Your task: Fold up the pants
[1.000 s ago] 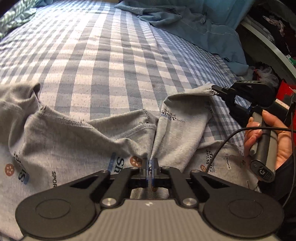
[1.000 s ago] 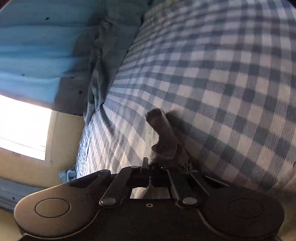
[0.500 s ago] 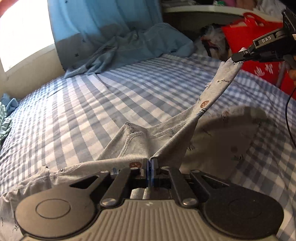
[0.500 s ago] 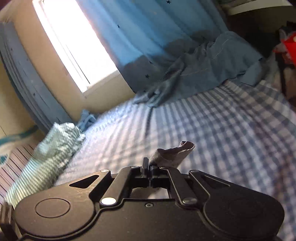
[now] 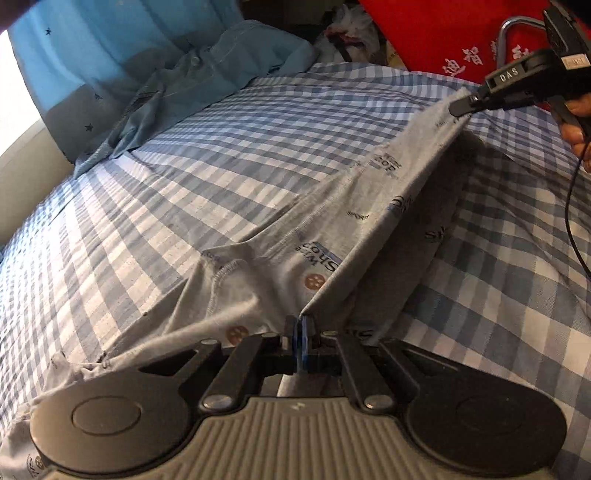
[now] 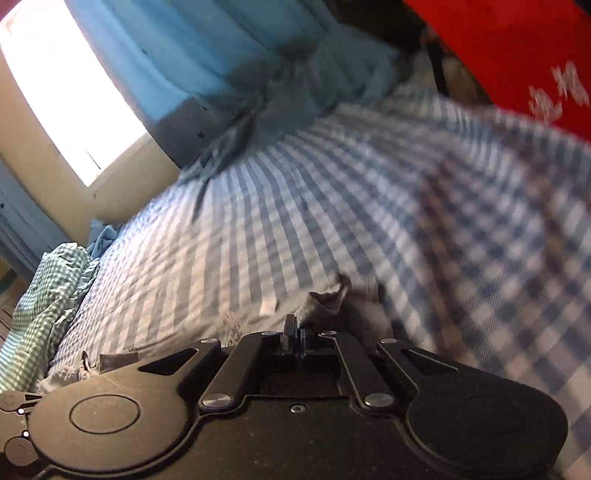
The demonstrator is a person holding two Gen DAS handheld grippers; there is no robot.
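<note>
Grey printed pants (image 5: 332, 236) are lifted off the blue checked bed (image 5: 184, 184) and stretched taut between both grippers. My left gripper (image 5: 301, 325) is shut on one end of the raised fold edge, close to the camera. At the upper right of the left wrist view, my right gripper (image 5: 460, 107) is shut on the other end, held by a hand (image 5: 576, 125). In the right wrist view, the right gripper (image 6: 295, 325) pinches a grey bunch of the pants (image 6: 328, 302). The fabric under the fold lies in shadow.
A crumpled blue garment (image 5: 207, 77) lies at the bed's far side under a blue curtain (image 5: 92, 48) and bright window (image 6: 66, 81). A red bag (image 5: 443, 33) stands beyond the far right corner. Green checked bedding (image 6: 40, 295) sits at the left edge.
Both grippers rolled and swept sideways with the pants in them. The cloth went from lying slack on the bed to being raised and pulled into a straight taut edge.
</note>
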